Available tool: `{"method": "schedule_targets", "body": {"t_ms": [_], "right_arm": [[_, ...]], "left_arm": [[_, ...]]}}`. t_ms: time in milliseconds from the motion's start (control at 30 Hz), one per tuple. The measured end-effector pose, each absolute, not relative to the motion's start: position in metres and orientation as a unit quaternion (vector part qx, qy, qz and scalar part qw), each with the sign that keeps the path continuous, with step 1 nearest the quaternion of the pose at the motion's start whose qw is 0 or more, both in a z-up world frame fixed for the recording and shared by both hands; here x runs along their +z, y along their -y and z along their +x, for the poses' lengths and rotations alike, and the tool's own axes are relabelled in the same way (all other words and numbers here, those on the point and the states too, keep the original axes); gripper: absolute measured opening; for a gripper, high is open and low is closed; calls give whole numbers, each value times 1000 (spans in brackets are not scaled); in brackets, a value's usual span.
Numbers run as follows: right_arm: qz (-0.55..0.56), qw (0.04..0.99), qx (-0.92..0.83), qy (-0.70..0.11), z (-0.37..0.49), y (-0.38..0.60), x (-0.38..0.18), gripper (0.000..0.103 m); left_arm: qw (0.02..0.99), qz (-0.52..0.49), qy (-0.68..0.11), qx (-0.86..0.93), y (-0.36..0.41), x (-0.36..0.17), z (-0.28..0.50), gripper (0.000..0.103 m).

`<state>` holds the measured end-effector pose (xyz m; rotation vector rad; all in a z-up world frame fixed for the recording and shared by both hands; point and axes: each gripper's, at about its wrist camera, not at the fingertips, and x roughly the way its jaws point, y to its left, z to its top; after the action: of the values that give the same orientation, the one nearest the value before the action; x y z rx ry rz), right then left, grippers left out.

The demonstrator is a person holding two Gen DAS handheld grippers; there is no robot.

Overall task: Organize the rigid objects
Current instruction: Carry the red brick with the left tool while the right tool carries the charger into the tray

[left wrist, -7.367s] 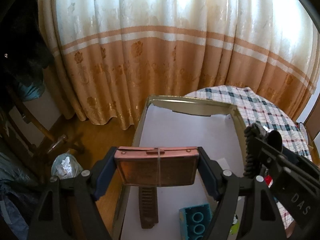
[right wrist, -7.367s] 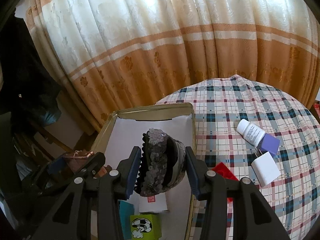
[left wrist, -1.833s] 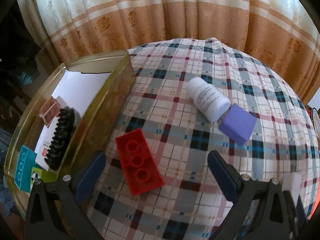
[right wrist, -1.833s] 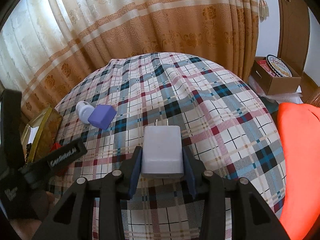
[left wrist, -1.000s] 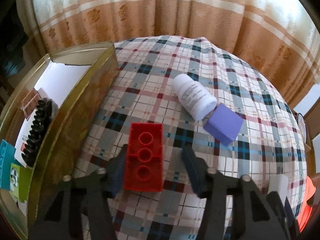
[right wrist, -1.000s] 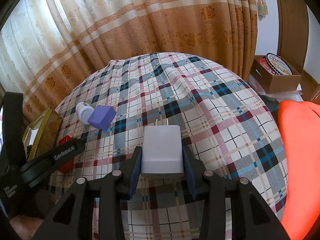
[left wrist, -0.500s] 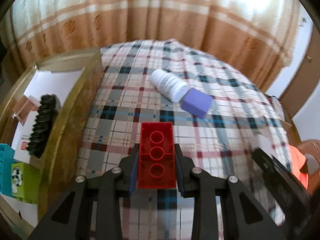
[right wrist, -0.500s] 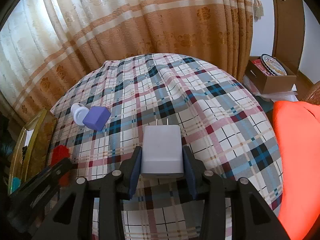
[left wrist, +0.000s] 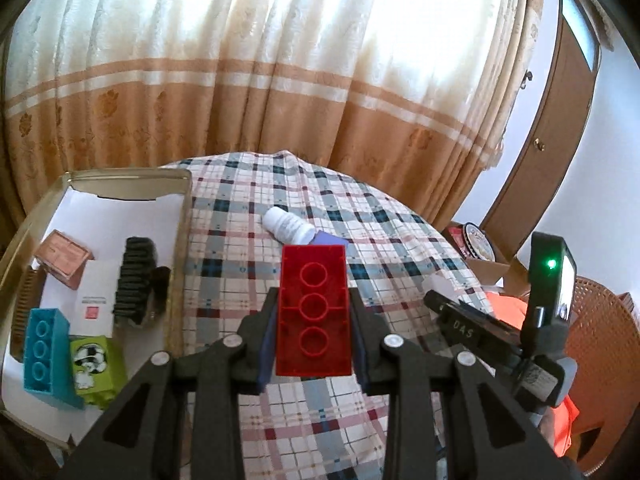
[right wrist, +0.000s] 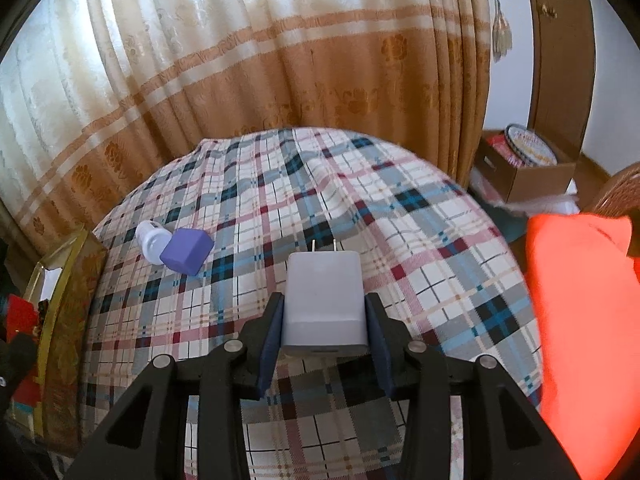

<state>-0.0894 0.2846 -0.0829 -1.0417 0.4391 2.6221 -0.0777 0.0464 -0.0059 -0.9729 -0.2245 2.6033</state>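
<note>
My left gripper (left wrist: 313,312) is shut on a red toy brick (left wrist: 313,312), held lifted above the checked tablecloth (left wrist: 256,240). My right gripper (right wrist: 325,312) is shut on a white plug charger (right wrist: 325,304), its two prongs pointing away from me. A gold tin box (left wrist: 178,240) lined with white paper stands at the left. In it lie a black hair claw (left wrist: 134,280), a teal brick (left wrist: 40,350), a green block (left wrist: 94,364) and a copper case (left wrist: 64,258). A white bottle (left wrist: 286,226) and a purple cube (right wrist: 186,250) lie together on the cloth.
A patterned curtain (right wrist: 280,80) hangs behind the round table. An orange cushion (right wrist: 580,320) sits at the right, with a cardboard box (right wrist: 528,168) on the floor beyond it. A wooden door (left wrist: 540,140) stands at the far right.
My left gripper closed on the red brick and lifted it off the cloth, tilting up so more curtain shows. The right gripper kept still with the charger.
</note>
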Motion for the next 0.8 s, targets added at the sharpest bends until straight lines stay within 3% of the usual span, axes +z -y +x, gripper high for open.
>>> {"method": "schedule_targets", "body": {"t_ms": [800], "right_arm": [[-331, 81, 928, -154, -58, -207, -37, 43]], "left_arm": [[76, -327, 12, 942, 3, 12, -64, 30]]}}
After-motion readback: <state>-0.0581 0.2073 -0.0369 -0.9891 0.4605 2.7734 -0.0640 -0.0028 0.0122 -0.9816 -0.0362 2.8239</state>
